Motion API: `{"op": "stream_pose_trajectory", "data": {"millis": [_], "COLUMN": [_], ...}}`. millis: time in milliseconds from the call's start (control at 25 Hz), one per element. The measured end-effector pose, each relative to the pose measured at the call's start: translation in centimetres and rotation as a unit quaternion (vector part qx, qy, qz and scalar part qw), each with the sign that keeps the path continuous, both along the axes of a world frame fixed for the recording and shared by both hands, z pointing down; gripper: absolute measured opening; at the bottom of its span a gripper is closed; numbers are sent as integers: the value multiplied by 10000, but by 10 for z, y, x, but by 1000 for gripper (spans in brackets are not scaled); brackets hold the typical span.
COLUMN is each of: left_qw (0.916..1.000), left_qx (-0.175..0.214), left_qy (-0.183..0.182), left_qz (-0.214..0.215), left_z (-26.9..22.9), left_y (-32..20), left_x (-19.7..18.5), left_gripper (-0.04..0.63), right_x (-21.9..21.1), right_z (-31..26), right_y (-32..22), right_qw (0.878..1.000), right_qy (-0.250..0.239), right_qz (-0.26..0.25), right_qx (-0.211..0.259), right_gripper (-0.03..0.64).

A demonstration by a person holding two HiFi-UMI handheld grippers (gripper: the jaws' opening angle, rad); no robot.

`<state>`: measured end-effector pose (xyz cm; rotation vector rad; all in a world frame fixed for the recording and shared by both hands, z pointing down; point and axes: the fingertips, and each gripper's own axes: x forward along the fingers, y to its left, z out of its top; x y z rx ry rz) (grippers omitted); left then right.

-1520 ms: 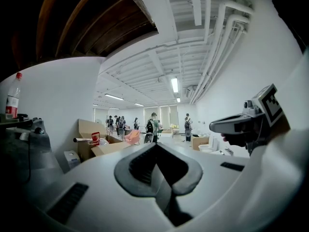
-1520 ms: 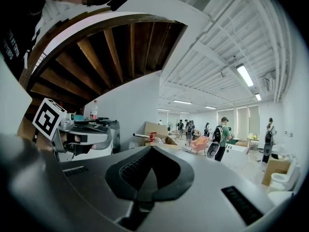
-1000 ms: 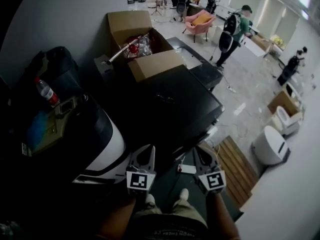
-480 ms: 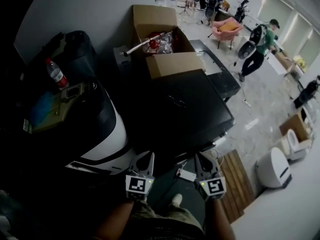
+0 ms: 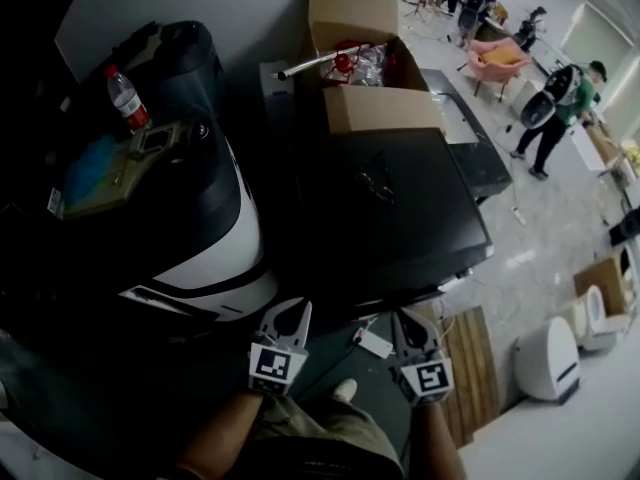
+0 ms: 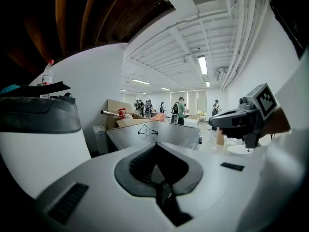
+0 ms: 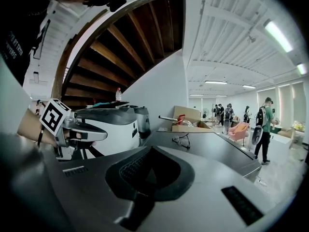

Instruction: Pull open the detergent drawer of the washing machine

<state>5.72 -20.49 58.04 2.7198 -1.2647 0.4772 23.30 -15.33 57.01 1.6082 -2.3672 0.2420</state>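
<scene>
Office floor (image 5: 545, 230), desk (image 5: 400, 218) beside washer (image 5: 215, 238). L tool (image 5: 287, 314) & R tool (image 5: 415, 320), both pinched shut, empty, have dropped toward washer front. Approach only; drawer not seen yet.

We find a plain white wall (image 5: 250, 8) at 12 o'clock in the head view. A pale glossy floor (image 5: 560, 218) spans 1 to 4 o'clock, with a pink armchair (image 5: 500, 58) at 1 o'clock and a wooden slatted platform (image 5: 478, 353) at 5 o'clock. Ceiling strip lights (image 6: 202, 65) are lit. Wooden stair beams (image 7: 130, 37) show at 11 o'clock in the right gripper view.
</scene>
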Motion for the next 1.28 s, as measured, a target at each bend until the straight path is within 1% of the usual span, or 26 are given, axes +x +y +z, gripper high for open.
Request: {"op": "stream_pose_trajectory", "data": {"millis": [120,320,480,600,760,880,1000,1080,1200,1280], "left_qw": [10000,9997,9995,9990,9974,9961,9952,9950,9936,9924], "left_qx": [-31,-247,-299,-398,-643,-781,-745,-692,-752,-829], "left_qy": [33,-23,-122,-181,-313,-415,-625,-686,-790,-840], "left_qz": [-26,-65,-24,-18,-75,-9,137,218,277,350], "left_z": [11,34,53,67,93,106,114,117,126,132], "left_y": [4,9,10,14,19,21,23,22,19,19], "left_x": [5,7,11,13,10,10,14,17,19,21], "left_gripper": [3,3,5,5,5,5,5,5,6,34], "right_x": [3,11,13,15,24,24,27,30,35,37], "right_z": [8,27,38,56,78,93,108,116,125,131], "right_y": [0,2,-2,-2,-3,-7,-9,-12,-19,-23], "right_qw": [9999,9996,9990,9978,9970,9963,9948,9941,9928,9923], "right_qy": [2,112,195,279,287,263,292,339,418,482], "right_qz": [-110,-235,-367,-476,-500,-488,-450,-420,-411,-381], "right_qx": [-25,-143,-181,-374,-521,-658,-864,-945,-1043,-1078], "right_gripper": [-11,-12,-12,-12,-12,-11,-11,-11,-11,-11]}}
